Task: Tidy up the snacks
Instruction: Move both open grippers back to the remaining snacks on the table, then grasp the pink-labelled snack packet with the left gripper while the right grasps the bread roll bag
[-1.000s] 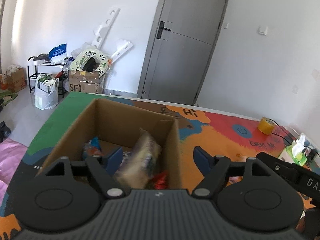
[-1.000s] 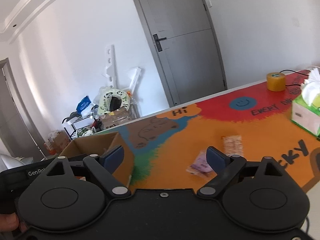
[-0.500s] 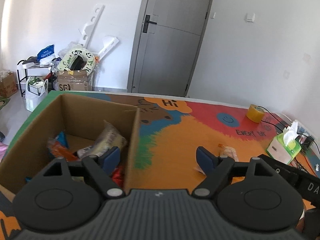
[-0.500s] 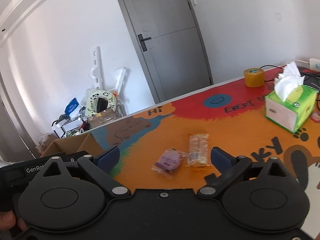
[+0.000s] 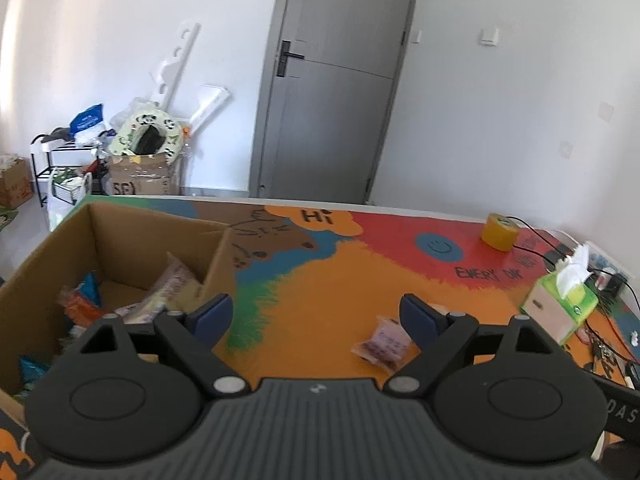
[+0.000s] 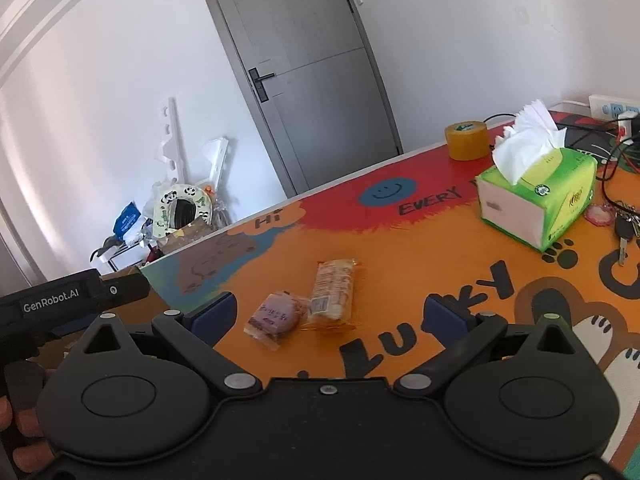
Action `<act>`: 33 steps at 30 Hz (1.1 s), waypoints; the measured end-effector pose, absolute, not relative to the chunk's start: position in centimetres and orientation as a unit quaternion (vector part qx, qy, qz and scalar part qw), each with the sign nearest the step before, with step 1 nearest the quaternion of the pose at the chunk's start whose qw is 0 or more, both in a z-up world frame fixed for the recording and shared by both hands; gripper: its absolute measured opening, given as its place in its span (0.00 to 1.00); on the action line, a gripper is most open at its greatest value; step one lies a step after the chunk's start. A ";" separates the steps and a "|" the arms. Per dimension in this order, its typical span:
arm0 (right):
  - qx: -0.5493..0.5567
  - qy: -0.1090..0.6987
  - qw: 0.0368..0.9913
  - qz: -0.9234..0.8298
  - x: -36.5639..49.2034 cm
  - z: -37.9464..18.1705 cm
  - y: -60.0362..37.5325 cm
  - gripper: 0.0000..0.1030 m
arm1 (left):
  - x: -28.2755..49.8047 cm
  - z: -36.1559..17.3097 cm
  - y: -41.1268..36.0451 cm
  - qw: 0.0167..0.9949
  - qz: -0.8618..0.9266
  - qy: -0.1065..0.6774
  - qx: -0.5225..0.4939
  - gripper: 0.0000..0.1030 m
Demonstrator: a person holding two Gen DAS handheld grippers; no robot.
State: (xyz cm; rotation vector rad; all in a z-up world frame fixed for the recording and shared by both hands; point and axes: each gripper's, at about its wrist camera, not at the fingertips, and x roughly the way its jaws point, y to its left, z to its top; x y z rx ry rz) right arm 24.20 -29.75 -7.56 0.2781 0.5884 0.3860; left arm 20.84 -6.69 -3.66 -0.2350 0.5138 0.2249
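A cardboard box (image 5: pixel 120 220) stands at the table's left end with several snack packets (image 5: pixel 172 284) inside. Two snacks lie on the orange part of the mat: a purple-wrapped one (image 6: pixel 276 314) and an orange cracker pack (image 6: pixel 334 294) beside it. My left gripper (image 5: pixel 316 314) hovers just right of the box, its jaws opening with nothing between them; the purple snack (image 5: pixel 384 344) lies by its right finger. My right gripper (image 6: pixel 330 314) is open above the table, and both snacks show in the gap between its fingers, untouched.
A green tissue box (image 6: pixel 536 204) sits at the right, a yellow tape roll (image 6: pixel 466 140) behind it, and keys (image 6: pixel 624 228) and cables at the far right edge. The left gripper's body (image 6: pixel 76 300) shows at the left of the right wrist view.
Both grippers have swung right, away from the box toward the two loose snacks, and both have widened. The snack seen dropping between the left fingers now lies in the box.
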 end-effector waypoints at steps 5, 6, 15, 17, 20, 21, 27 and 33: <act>0.136 0.291 0.927 0.194 25.0 -7.8 -29.9 0.93 | 21.9 -4.2 -8.0 0.956 0.095 0.257 -0.109 0.87; 0.136 0.294 0.926 0.195 25.2 -7.9 -29.9 0.91 | 22.1 -4.4 -8.1 0.955 0.091 0.260 -0.110 0.87; 0.135 0.322 0.915 0.204 27.8 -9.6 -28.6 0.76 | 25.1 -6.4 -9.0 0.945 0.083 0.299 -0.099 0.82; 0.137 0.331 0.911 0.205 28.5 -10.1 -28.5 0.74 | 25.6 -6.9 -8.9 0.944 0.082 0.305 -0.101 0.79; 0.136 0.344 0.906 0.208 29.4 -10.8 -28.0 0.70 | 26.3 -7.5 -8.6 0.941 0.085 0.312 -0.104 0.70; 0.135 0.347 0.904 0.208 29.7 -11.1 -27.8 0.70 | 26.6 -7.7 -8.4 0.939 0.086 0.314 -0.106 0.68; 0.122 0.361 0.899 0.216 31.4 -11.9 -26.1 0.66 | 27.6 -8.3 -7.5 0.935 0.093 0.319 -0.122 0.63; 0.113 0.370 0.896 0.217 32.4 -13.2 -25.2 0.38 | 28.8 -9.1 -7.2 0.930 0.094 0.331 -0.127 0.63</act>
